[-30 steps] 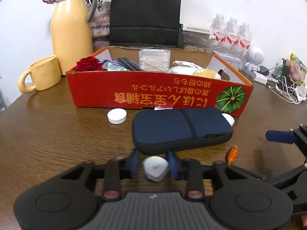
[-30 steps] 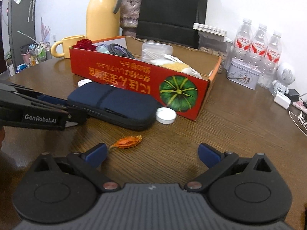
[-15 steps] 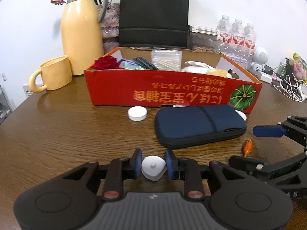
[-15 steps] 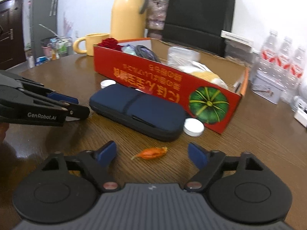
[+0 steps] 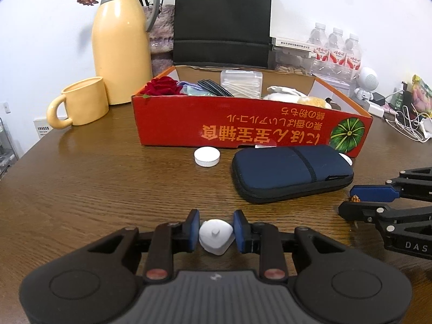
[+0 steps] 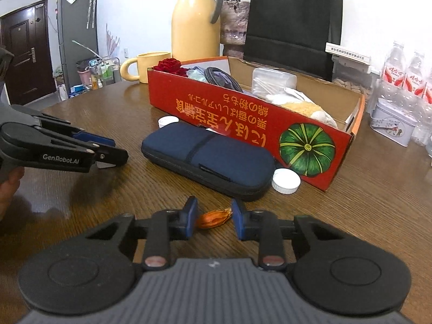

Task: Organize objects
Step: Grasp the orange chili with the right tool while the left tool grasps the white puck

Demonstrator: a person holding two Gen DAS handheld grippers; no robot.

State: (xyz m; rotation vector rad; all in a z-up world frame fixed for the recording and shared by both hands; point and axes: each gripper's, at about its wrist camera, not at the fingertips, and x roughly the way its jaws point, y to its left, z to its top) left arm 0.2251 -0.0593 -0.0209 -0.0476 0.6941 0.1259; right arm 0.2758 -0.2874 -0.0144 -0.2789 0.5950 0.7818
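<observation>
My left gripper (image 5: pixel 216 230) is shut on a small white rounded piece (image 5: pixel 216 236), held just above the wooden table. My right gripper (image 6: pixel 213 217) has closed around an orange dried pod (image 6: pixel 214 217) lying on the table; the pads touch both its ends. A red cardboard box (image 5: pixel 243 129) with a rose, cables, a clear case and cloths stands ahead. A navy zip pouch (image 5: pixel 291 172) lies in front of it, with a white cap (image 5: pixel 206 156) to its left and another white cap (image 6: pixel 285 181) at its right end.
A yellow mug (image 5: pixel 81 102) and a tall yellow flask (image 5: pixel 121 43) stand back left. A black paper bag (image 5: pixel 222 21) is behind the box. Water bottles (image 5: pixel 337 51), a tin (image 6: pixel 391 124) and cables (image 5: pixel 407 127) crowd the right side.
My right gripper moved forward over the orange pod and closed from wide open onto it. My left gripper drew back and left, still holding the white piece.
</observation>
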